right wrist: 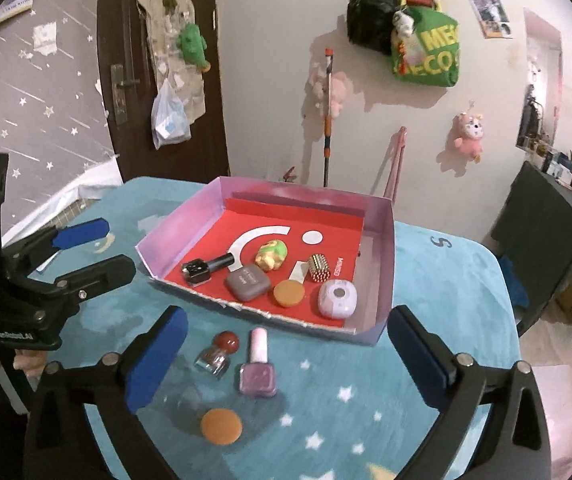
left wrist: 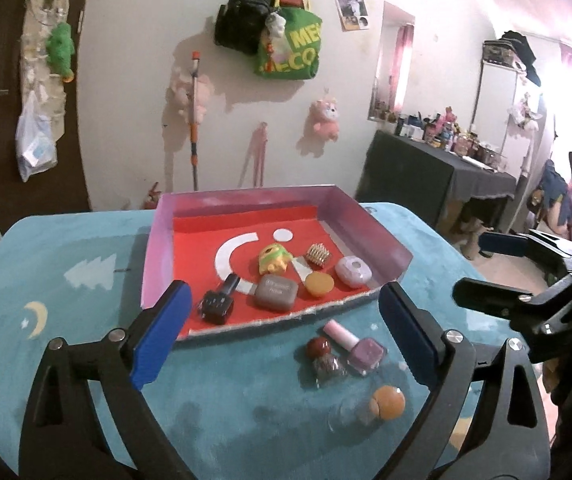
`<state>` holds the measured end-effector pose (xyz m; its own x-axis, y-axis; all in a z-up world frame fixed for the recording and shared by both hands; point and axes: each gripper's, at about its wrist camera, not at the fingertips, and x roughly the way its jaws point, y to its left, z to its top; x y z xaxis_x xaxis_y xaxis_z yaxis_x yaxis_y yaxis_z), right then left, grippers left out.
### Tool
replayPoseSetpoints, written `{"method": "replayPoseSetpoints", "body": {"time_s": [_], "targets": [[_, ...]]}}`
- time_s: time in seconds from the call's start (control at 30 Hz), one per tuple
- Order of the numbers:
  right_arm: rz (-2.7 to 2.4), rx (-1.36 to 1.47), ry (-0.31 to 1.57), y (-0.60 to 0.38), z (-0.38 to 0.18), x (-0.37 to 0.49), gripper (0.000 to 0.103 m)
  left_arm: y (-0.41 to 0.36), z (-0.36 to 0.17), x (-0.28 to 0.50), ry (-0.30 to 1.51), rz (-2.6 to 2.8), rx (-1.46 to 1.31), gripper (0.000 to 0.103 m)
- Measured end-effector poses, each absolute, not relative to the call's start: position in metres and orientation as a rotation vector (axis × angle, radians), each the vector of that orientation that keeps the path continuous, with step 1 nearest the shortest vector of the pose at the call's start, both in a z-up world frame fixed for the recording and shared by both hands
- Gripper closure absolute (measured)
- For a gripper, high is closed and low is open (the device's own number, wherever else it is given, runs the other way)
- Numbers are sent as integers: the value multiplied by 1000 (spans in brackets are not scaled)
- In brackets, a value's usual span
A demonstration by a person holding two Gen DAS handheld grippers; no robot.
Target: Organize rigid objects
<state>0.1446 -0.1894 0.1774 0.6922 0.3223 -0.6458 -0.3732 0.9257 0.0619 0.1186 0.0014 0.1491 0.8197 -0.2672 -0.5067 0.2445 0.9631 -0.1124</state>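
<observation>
left tool (left wrist: 280, 340) wide, empty | right tool (right wrist: 286, 356) wide, empty | risk: clear bottles (right wrist: 212, 360) below right tool tip, roll off worktop (right wrist: 426, 280) if clipped

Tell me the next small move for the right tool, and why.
Probably lower the right tool over the pink nail polish bottle and close on it. The tool is open and empty, and the bottle lies on the blue cloth outside the box.
</observation>
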Motion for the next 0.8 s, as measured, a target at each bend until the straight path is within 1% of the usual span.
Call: {"method": "replayPoseSetpoints", "body": {"time_s": [0.17,0.37,0.6,0.8], "targets": [[360,-29,685,-196,169,116,0,4,133,94,545,-233,-58,7],[334,8,709,-203,136,95,0,1,101,80,564,-200,-75,7],[302,-23,764,-198,91,86,0,-5,74,74,628,-211,-86,7],[322,-29,793,-193,72,86,0,-7,59,74,673,-217,-82,7]]}}
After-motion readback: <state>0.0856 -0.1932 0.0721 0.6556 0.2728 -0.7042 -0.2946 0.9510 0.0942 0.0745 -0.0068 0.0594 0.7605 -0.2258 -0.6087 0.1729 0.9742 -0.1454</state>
